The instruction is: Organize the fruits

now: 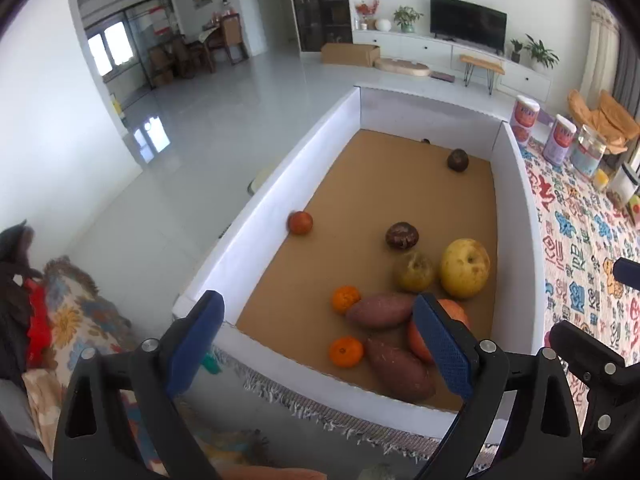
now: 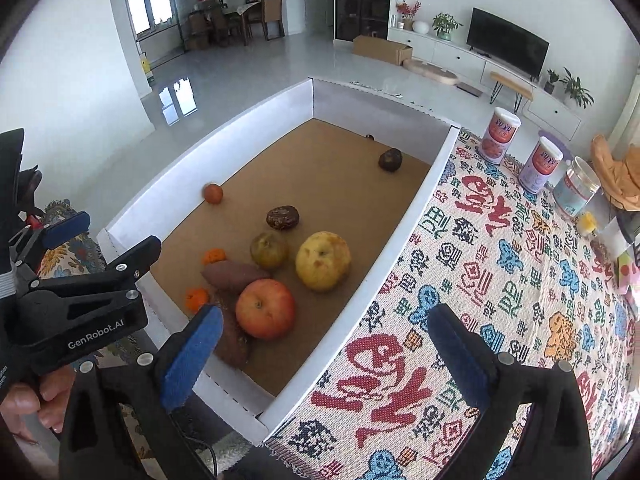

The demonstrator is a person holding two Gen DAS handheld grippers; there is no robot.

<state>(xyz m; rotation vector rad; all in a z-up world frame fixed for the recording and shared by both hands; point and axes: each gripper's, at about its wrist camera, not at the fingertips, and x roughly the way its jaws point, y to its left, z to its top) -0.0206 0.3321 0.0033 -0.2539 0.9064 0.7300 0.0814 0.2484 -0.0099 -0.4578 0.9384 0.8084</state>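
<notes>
Looking down our left wrist view, the left gripper (image 1: 320,340) is spread wide with nothing pinched, hanging over the white box (image 1: 280,184) where the sweet potatoes (image 1: 380,311), oranges (image 1: 346,351) and yellow pear (image 1: 465,267) sit. Over on the right wrist view, our right gripper (image 2: 324,354) is spread too, empty, above the box edge and patterned cloth (image 2: 500,280), with the red apple (image 2: 265,308) just beside.
</notes>
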